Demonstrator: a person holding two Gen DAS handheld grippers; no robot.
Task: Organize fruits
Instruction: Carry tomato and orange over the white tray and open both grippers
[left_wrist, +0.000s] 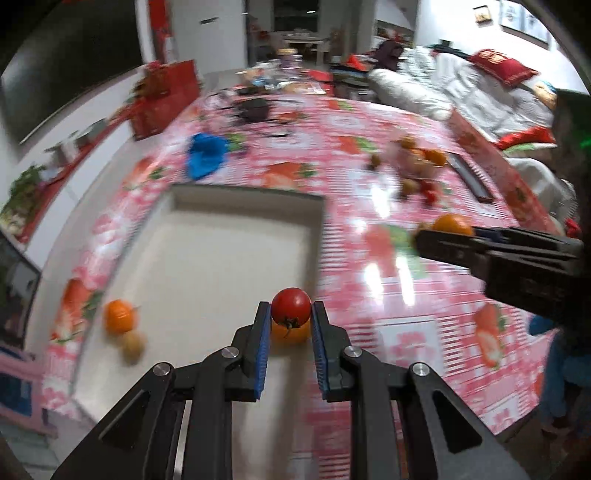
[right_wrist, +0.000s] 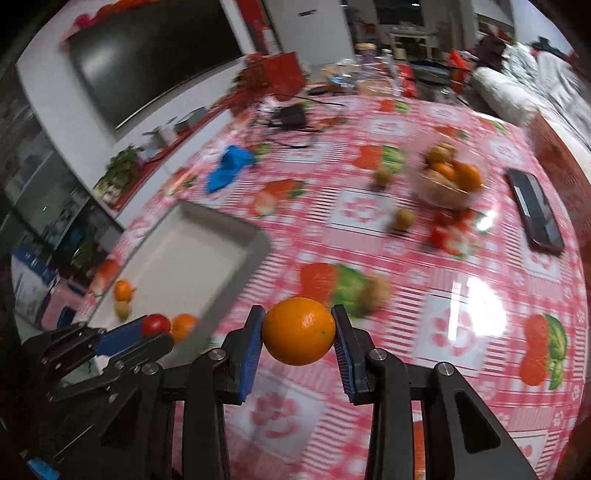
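Observation:
My left gripper (left_wrist: 291, 314) is shut on a red tomato (left_wrist: 291, 305) and holds it above the white tray (left_wrist: 243, 195), over an orange (left_wrist: 290, 333) lying in it. Another orange (left_wrist: 119, 316) and a small tan fruit (left_wrist: 133, 346) lie at the tray's left side. My right gripper (right_wrist: 298, 332) is shut on a large orange (right_wrist: 298, 331) above the tablecloth, right of the tray (right_wrist: 207, 251). The left gripper with its tomato (right_wrist: 156, 324) shows in the right wrist view. A bowl of fruit (right_wrist: 448, 181) stands far right.
Loose small fruits (right_wrist: 403, 218) and red tomatoes (right_wrist: 441, 230) lie near the bowl. A walnut-like fruit (right_wrist: 377, 291) sits just ahead of my right gripper. A phone (right_wrist: 535, 210) lies at the right, a blue cloth (right_wrist: 231, 166) beyond the tray. Clutter fills the table's far end.

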